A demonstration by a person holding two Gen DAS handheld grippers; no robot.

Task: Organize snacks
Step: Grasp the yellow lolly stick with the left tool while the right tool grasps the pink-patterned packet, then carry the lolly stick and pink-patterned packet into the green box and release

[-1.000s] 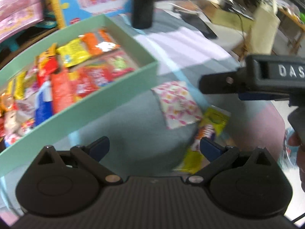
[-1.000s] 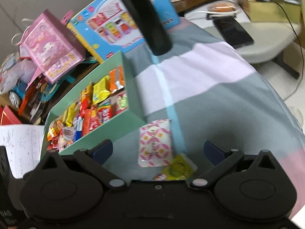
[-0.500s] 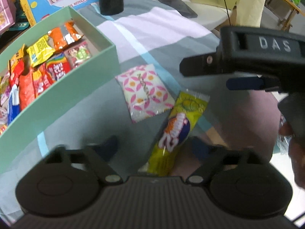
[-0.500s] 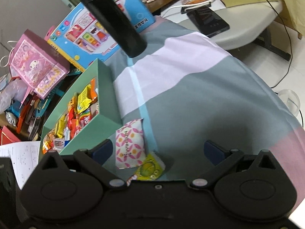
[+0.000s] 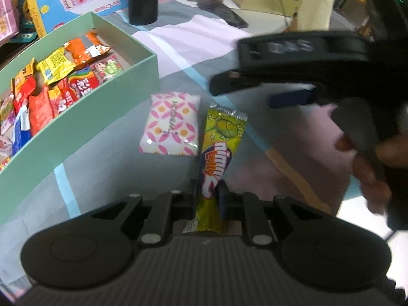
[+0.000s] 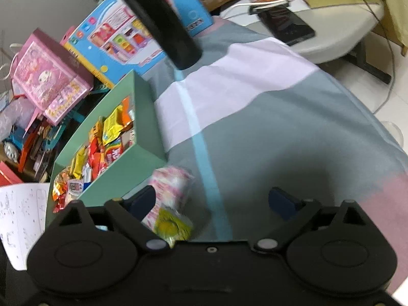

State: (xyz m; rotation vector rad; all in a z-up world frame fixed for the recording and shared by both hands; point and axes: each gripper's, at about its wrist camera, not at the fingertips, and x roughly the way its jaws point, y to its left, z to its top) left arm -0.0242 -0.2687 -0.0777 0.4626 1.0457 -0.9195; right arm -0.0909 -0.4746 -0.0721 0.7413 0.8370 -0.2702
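A yellow-green snack packet (image 5: 221,137) lies on the checked cloth, and my left gripper (image 5: 207,196) is shut on its near end. Just left of it lies a pink-and-white patterned packet (image 5: 170,125), beside the mint-green box (image 5: 76,125) that holds several bright snack packets. My right gripper (image 6: 213,199) hovers over the same spot, its jaws wide and closing. The pink-and-white packet (image 6: 170,186) lies just inside its left finger, untouched by the pads. The yellow-green packet (image 6: 173,225) peeks out by that finger's base.
A black flask (image 6: 163,25) stands behind the box, in front of a blue toy carton (image 6: 122,35). A pink gift box (image 6: 48,76) and clutter sit at the left, and a phone (image 6: 285,25) lies on a white table beyond. A hand (image 5: 367,168) grips the right tool.
My left gripper has dropped onto the yellow-green packet and its jaws have gone from wide to shut on it. The right gripper's jaws have narrowed a little.
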